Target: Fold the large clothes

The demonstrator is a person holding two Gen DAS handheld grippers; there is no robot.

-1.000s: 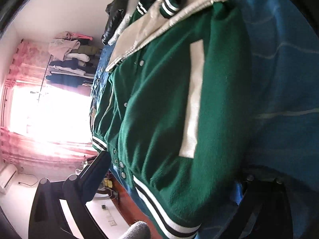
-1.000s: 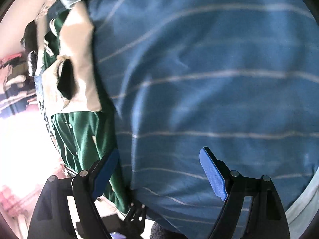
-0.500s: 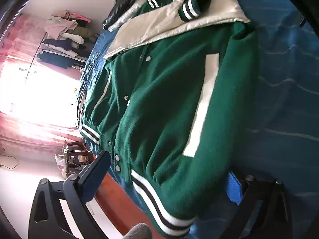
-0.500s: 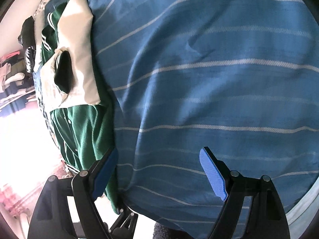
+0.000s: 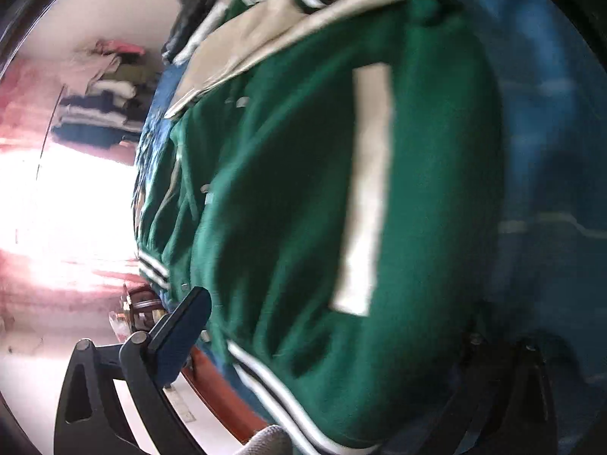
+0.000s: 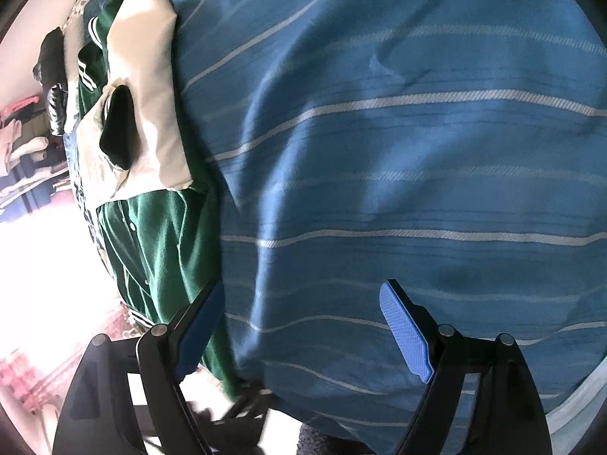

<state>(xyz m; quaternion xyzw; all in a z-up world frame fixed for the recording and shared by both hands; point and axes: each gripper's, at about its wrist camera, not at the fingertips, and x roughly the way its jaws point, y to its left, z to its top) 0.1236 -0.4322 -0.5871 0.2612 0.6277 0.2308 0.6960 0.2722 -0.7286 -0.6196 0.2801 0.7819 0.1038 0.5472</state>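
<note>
A green varsity jacket point(image 5: 288, 204) with cream sleeves point(image 5: 265, 34), a white pocket stripe and a striped hem point(image 5: 280, 390) lies flat on a blue striped bedcover point(image 6: 398, 174). My left gripper point(image 5: 334, 314) is open at the jacket's hem corner, and the cloth lies between its fingers; the right finger is dark and partly hidden. This view is blurred. My right gripper point(image 6: 303, 290) is open over bare bedcover, with nothing between its blue pads point(image 6: 402, 330). The jacket point(image 6: 159, 242) lies to its left, one cream sleeve point(image 6: 151, 87) folded across the chest.
A black garment point(image 5: 193, 11) lies beyond the jacket's collar. Folded clothes point(image 5: 102, 102) are stacked by a bright window with pink curtains point(image 5: 34, 284). The bed's wooden edge point(image 5: 224, 390) runs below the hem. A grey cuff point(image 5: 269, 440) shows at the bottom.
The left wrist view has swung and closed in on the jacket's hem, and is now blurred. The right gripper has stayed over the bedcover, still open.
</note>
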